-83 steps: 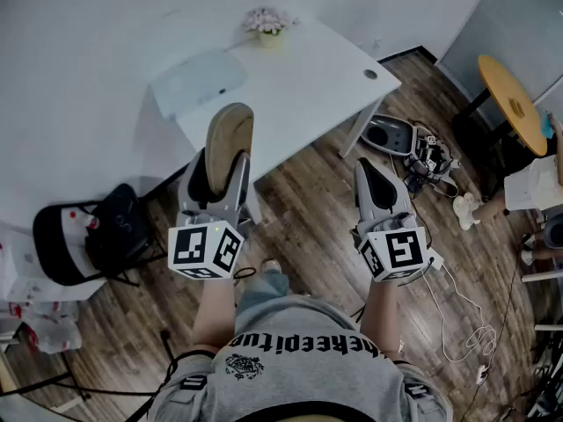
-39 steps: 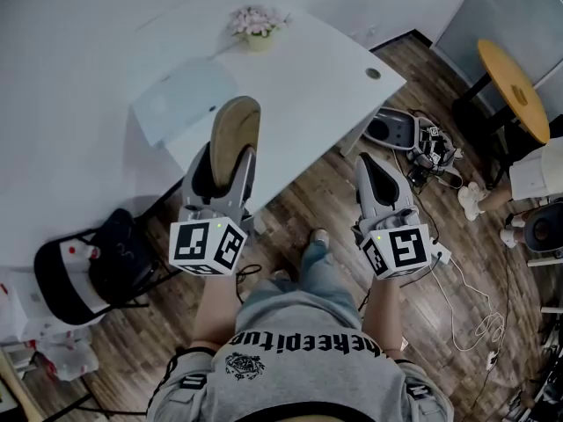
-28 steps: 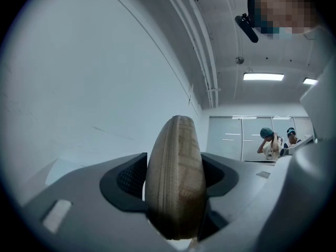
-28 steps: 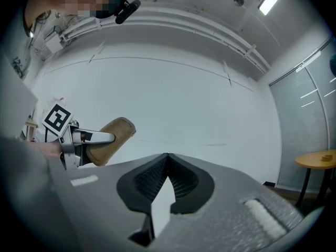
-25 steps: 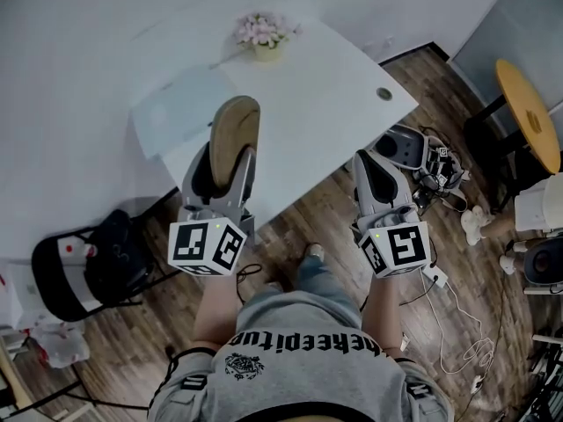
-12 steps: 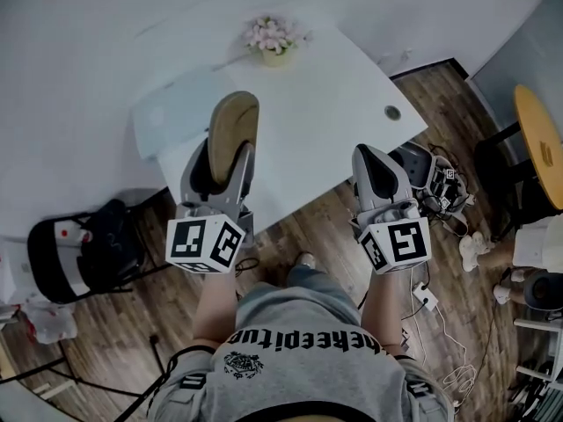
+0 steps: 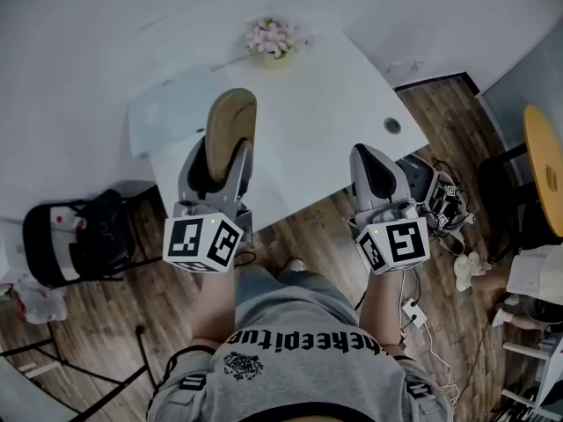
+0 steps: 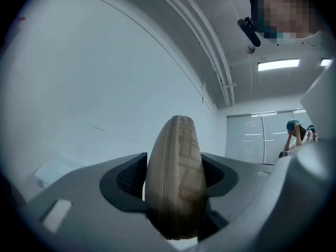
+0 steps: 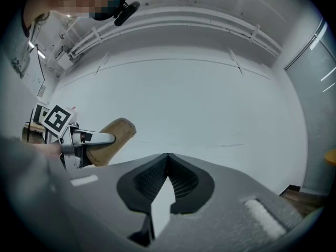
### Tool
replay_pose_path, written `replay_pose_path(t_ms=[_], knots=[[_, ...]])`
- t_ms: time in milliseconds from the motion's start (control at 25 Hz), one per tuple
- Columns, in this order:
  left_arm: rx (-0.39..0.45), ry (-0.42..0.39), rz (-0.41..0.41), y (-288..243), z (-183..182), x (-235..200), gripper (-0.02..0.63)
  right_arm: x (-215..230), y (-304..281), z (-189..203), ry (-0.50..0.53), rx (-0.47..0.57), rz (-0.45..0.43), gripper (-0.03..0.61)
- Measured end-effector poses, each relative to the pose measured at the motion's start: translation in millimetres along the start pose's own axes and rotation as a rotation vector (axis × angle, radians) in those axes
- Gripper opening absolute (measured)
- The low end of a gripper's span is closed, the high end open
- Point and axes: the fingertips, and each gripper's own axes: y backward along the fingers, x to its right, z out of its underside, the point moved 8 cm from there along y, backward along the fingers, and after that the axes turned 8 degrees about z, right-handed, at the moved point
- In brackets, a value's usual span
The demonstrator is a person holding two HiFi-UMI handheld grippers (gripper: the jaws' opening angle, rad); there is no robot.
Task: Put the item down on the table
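Note:
A tan oval zip case [image 7: 230,121] stands on edge between the jaws of my left gripper [image 7: 220,152], which is shut on it. In the left gripper view the case [image 8: 177,177] fills the gap between the pads, zip seam facing me. It hangs in the air over the near part of the white table [image 7: 317,130]. My right gripper [image 7: 368,155] is shut with nothing in it, over the table's near right edge. Its jaws [image 9: 167,159] meet at the tips. The right gripper view also shows the case [image 9: 113,135] held off to its left.
A small pot of pink flowers [image 7: 271,38] stands at the table's far side and a pale blue sheet [image 7: 171,112] lies at its left. A chair with a black bag [image 7: 79,240] is on the left. Cables and devices [image 7: 435,196] lie on the wooden floor by a round wooden table [image 7: 547,165].
The white table has come nearer and now lies under both grippers. The left gripper keeps hold of the case; the right stays shut.

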Motion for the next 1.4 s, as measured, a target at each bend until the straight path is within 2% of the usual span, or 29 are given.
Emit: replay_pose_path(t_ms=[360, 920, 1400], knots=[[-0.029, -0.019, -0.01, -10, 13, 14, 0.296, 21, -10, 14, -0.053, 0.0, -0.028, 0.0], [-0.127, 0.003, 0.022, -63, 37, -10, 0.295, 34, -53, 33, -0.074, -0.053, -0.024, 0.0], [-0.29, 0.005, 0.053, -114, 71, -41, 0.295, 46, -96, 51, -0.089, -0.11, -0.005, 0.0]])
